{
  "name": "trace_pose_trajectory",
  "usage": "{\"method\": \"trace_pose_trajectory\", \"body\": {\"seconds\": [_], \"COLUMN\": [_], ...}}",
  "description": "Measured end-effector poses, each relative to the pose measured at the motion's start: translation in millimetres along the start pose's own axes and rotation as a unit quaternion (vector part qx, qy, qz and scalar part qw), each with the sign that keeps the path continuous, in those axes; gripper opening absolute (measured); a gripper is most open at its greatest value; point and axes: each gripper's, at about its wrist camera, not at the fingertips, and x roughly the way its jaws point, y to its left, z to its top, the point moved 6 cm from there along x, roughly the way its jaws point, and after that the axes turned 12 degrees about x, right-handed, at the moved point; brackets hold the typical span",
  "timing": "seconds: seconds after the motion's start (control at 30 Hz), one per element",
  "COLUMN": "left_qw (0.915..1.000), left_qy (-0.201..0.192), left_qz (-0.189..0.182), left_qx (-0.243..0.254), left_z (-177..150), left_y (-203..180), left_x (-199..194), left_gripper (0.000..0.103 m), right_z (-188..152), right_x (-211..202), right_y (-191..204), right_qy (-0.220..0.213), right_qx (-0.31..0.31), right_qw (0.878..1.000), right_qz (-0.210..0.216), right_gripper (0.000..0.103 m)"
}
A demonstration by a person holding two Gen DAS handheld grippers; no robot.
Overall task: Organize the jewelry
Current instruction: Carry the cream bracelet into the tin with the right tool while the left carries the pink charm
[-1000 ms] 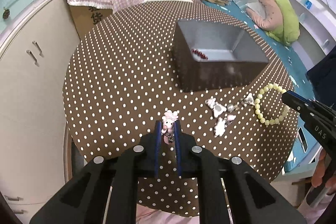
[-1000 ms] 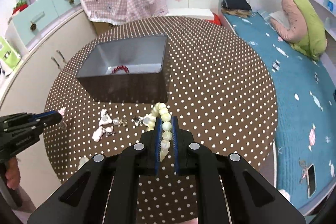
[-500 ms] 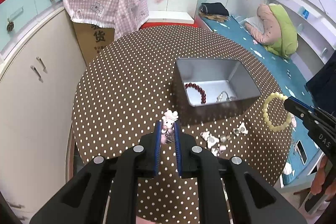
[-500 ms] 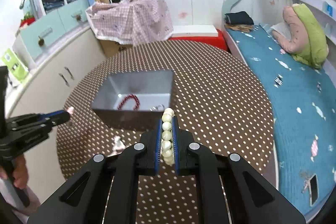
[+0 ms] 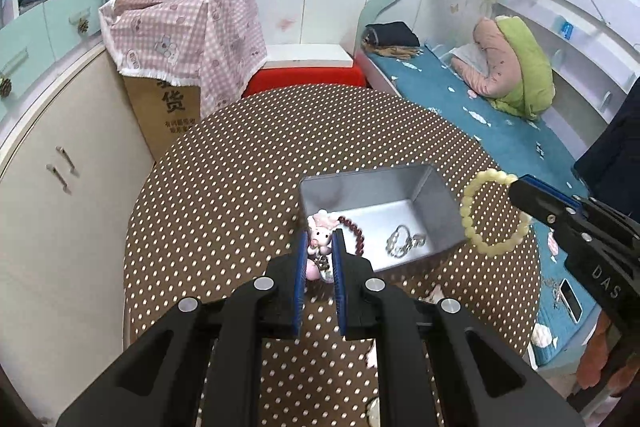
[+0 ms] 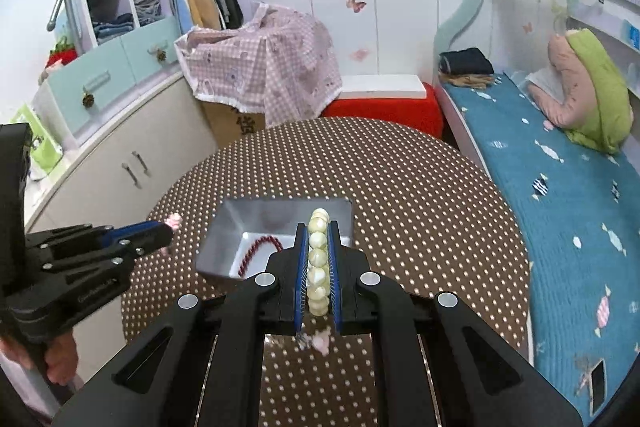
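Both our claws are loaded and raised over the polka-dot bench [image 5: 224,163], with the grey box [image 5: 362,187] as our reference. The left claw [image 5: 319,247] is clamped on a small pink figurine charm [image 5: 320,233], pinched low on its body so the head stands clear above the fingertips; it sits at the box's near-left corner, seemingly just outside or over the rim, we cannot tell which. The right claw [image 6: 318,259] is closed on a pale bead bracelet [image 6: 318,259], gripping 1 side of the loop edge-on between the pads, so the rest hangs free as a ring off the box's right wall, as the left wrist view shows [image 5: 494,213]. Holding it by a short arc should let it drop cleanly once released. Inside the box lie a dark red bead bracelet [image 5: 356,231] and a silvery piece [image 5: 404,239], so sorting is partly done. Below the right claw, near side of the box, a small pink-and-white trinket [image 6: 316,339] waits on the bench. We judge the next step is carrying both pieces over the opening and letting go.
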Motion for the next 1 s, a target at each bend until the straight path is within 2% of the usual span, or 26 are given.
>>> {"method": "trace_pose_trajectory", "body": {"seconds": [0.2, 0.43, 0.7, 0.9, 0.93, 0.97, 1.0], "left_qw": [1.0000, 0.9998, 0.9986, 0.9987, 0.9986, 0.9987, 0.9989], "left_qy": [-0.001, 0.018, 0.052, 0.048, 0.048, 0.047, 0.042], "left_qz": [-0.006, -0.012, -0.002, 0.020, 0.022, 0.022, 0.021], "left_qx": [0.004, -0.001, -0.004, -0.002, -0.002, -0.003, -0.004], "left_z": [16, 24, 22, 19, 18, 17, 17], "left_y": [-6, -7, -1, 3, 4, 3, 2], "left_x": [12, 37, 67, 62, 61, 59, 56], "left_gripper": [0.011, 0.011, 0.011, 0.012, 0.015, 0.029, 0.045], "right_z": [11, 11, 2, -1, -1, -1, -1], "right_x": [17, 44, 65, 60, 59, 58, 57], "right_y": [5, -1, -3, 2, 2, 2, 1], "right_qy": [0.002, 0.031, 0.057, 0.053, 0.054, 0.055, 0.053], "right_qx": [0.005, 0.020, 0.020, 0.001, 0.001, 0.003, 0.005], "right_qw": [1.000, 0.999, 0.998, 0.998, 0.998, 0.998, 0.998], "right_qz": [0.005, 0.001, -0.008, -0.023, -0.022, -0.021, -0.022], "right_gripper": [0.010, 0.010, 0.010, 0.013, 0.020, 0.030, 0.063]}}
